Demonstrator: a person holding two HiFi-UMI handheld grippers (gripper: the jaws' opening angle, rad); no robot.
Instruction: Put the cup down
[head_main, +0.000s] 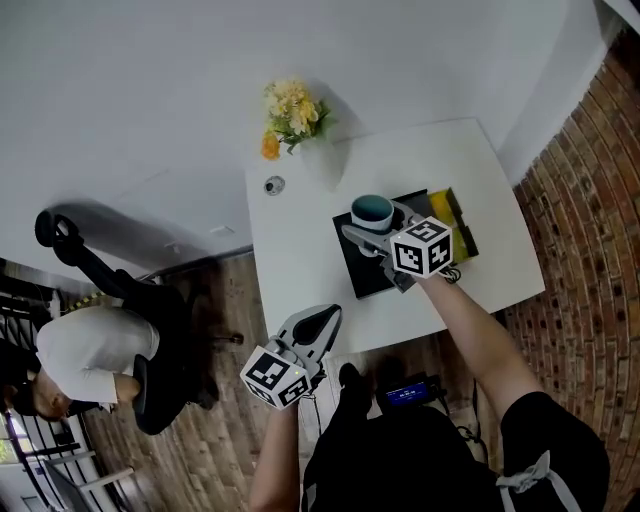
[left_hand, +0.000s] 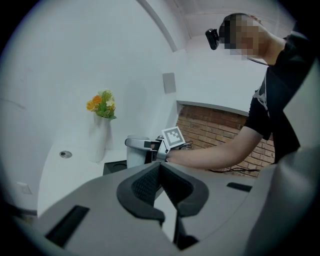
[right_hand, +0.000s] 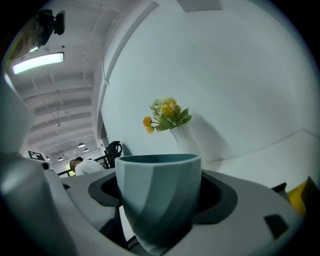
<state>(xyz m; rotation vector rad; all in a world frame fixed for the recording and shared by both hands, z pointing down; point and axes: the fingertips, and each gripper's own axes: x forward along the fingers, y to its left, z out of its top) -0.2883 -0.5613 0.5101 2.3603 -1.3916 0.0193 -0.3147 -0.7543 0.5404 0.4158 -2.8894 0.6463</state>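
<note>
Plainly, the cup (head_main: 372, 211) was in my right gripper (head_main: 374, 224). Its fingers (right_hand: 102, 192) stood wide and were clamped on the teal wall from both sides, just under the rim. In the right gripper view the cup (right_hand: 159, 195) filled the gap between them. It stood upright with its mouth up, so its long axis ran vertical and crossed the line of the fingers.

From the head view, the cup hung over the far part of the black tray (head_main: 365, 270), which lay on the white tabletop (head_main: 300, 250). A yellow object (head_main: 455, 215) sat just beside the tray on its right. A vase of flowers (head_main: 290, 115) stood well apart at the far edge. No view showed me the cup's base, so I could not tell whether it was touching the tray or a little above it.

My left gripper (head_main: 322, 322) was off the near edge of the tabletop, well apart from the cup. Its fingers (left_hand: 145, 187) were pressed together on nothing.

I judged that the move hung on one relation: the tray lay straight below the cup, along the cup's own axis. The right hand alone had to lower it level, seat the base flat, then release sideways without tipping it.
</note>
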